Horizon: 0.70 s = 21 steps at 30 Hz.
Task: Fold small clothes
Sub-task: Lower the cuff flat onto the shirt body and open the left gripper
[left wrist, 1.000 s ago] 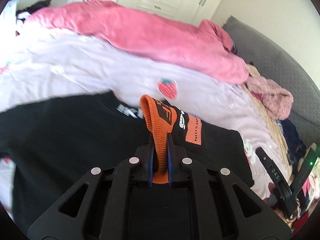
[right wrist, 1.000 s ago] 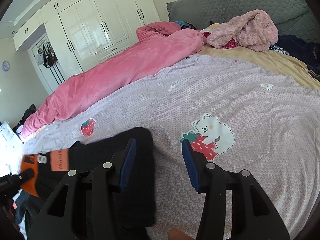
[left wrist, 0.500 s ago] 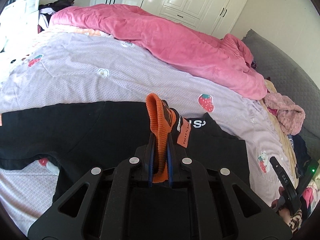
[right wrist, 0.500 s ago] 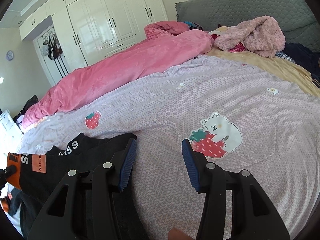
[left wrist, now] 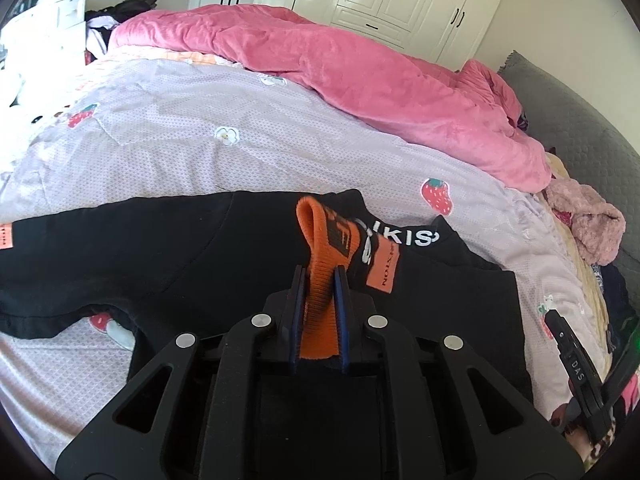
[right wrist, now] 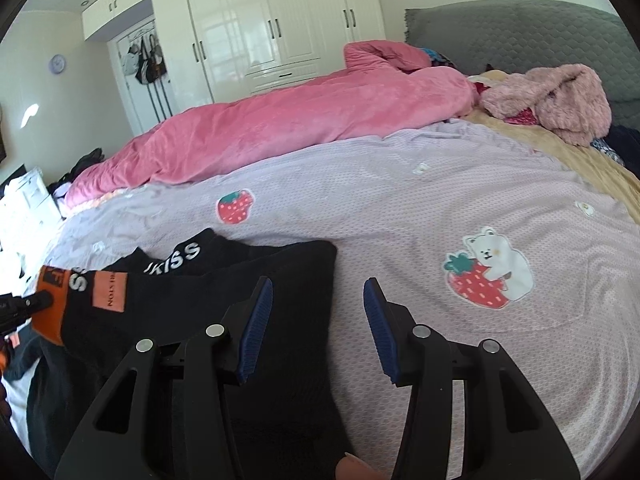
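One fold underway: left gripper (left wrist: 319, 280) pinches orange ribbed cuff (left wrist: 320, 264) of black knit sweater (left wrist: 160, 248); right gripper (right wrist: 318, 304) half-open, empty, near right edge. Remaining folds pending.

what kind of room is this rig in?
A home bedroom, most likely: a bed under a lilac strawberry-print sheet, a pink duvet heaped along its far side, white built-in wardrobes behind, and a grey padded headboard.

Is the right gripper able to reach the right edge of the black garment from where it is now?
Probably yes. The right gripper is open and empty, and the black garment edge lies just below its left finger on the lilac bedspread, with nothing between them.
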{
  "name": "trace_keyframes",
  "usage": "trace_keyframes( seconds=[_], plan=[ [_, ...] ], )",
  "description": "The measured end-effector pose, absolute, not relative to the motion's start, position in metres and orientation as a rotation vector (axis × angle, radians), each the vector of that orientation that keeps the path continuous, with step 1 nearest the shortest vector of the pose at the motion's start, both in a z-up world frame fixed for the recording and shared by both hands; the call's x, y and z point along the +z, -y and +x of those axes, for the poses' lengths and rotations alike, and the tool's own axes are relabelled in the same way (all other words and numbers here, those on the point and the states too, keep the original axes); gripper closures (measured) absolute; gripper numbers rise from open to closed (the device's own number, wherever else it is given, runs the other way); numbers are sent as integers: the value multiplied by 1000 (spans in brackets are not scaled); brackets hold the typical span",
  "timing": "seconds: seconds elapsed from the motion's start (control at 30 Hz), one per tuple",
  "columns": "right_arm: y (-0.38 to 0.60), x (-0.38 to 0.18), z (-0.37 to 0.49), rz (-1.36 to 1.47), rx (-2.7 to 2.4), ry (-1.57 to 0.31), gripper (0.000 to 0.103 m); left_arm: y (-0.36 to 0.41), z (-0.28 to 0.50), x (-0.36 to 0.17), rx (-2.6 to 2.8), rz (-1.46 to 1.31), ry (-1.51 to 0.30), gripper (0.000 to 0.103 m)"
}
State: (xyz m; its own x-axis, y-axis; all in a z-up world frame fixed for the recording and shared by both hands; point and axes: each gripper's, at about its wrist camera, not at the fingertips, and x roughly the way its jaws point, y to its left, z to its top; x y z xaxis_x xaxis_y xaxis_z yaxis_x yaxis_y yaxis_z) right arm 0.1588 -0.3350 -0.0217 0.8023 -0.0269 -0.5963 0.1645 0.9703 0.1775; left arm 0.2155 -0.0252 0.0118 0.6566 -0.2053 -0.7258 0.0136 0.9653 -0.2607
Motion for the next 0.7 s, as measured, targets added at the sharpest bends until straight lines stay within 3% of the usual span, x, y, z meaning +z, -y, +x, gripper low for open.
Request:
trace_keyframes(
  seconds=[0.3,0.7],
  plan=[
    [307,-28,163,131,-37,-668,57,27,212,9,-103,-185,-837,97],
    [300,-30,164,109,-7,-681,53,39,224,-54,-86,-53,-984,95]
  ],
)
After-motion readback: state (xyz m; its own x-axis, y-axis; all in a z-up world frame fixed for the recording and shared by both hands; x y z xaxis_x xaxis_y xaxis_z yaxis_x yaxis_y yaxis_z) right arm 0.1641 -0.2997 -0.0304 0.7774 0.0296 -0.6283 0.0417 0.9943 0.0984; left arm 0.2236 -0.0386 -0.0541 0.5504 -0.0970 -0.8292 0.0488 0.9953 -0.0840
